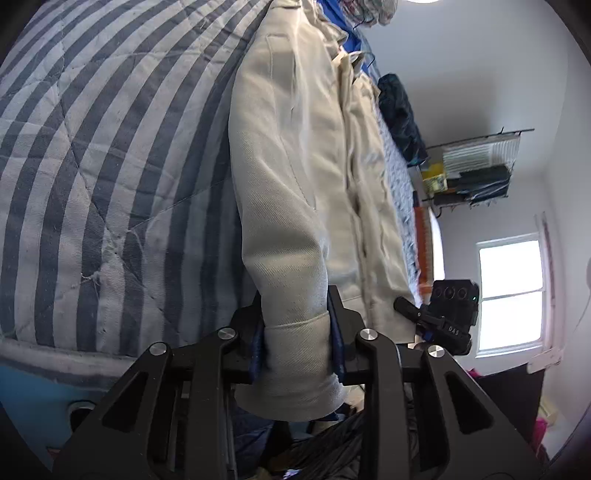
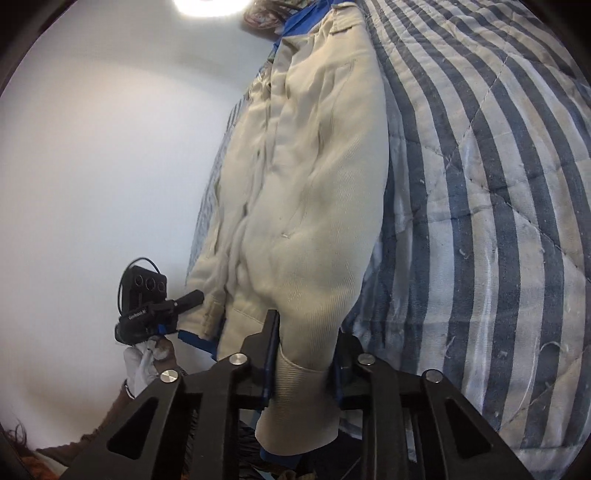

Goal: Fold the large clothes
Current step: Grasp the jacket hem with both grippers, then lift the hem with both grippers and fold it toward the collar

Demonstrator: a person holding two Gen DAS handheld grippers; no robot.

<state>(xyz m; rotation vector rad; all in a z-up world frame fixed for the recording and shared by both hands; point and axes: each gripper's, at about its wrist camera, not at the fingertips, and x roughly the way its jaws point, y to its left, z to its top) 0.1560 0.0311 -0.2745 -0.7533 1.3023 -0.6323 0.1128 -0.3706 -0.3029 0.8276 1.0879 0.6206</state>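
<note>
A cream jacket [image 1: 314,147] lies lengthwise on a blue-and-white striped quilt [image 1: 110,166], collar at the far end. In the left wrist view my left gripper [image 1: 295,295] is shut on the ribbed cuff [image 1: 295,354] of one sleeve, and the cuff bulges out below the pads. In the right wrist view my right gripper [image 2: 308,325] is shut on the cuff [image 2: 299,387] of the other sleeve of the jacket [image 2: 314,166]. Each view shows the other gripper beside the jacket's near hem: the right one [image 1: 406,308] and the left one [image 2: 188,297], held by a white-gloved hand [image 2: 142,365].
A dark blue garment [image 1: 399,118] lies on the bed's far side past the jacket, and blue cloth [image 1: 332,11] sits near the collar. A wire shelf [image 1: 476,170] hangs on the wall above a bright window [image 1: 513,295]. The quilt [image 2: 480,184] spreads wide beside the jacket.
</note>
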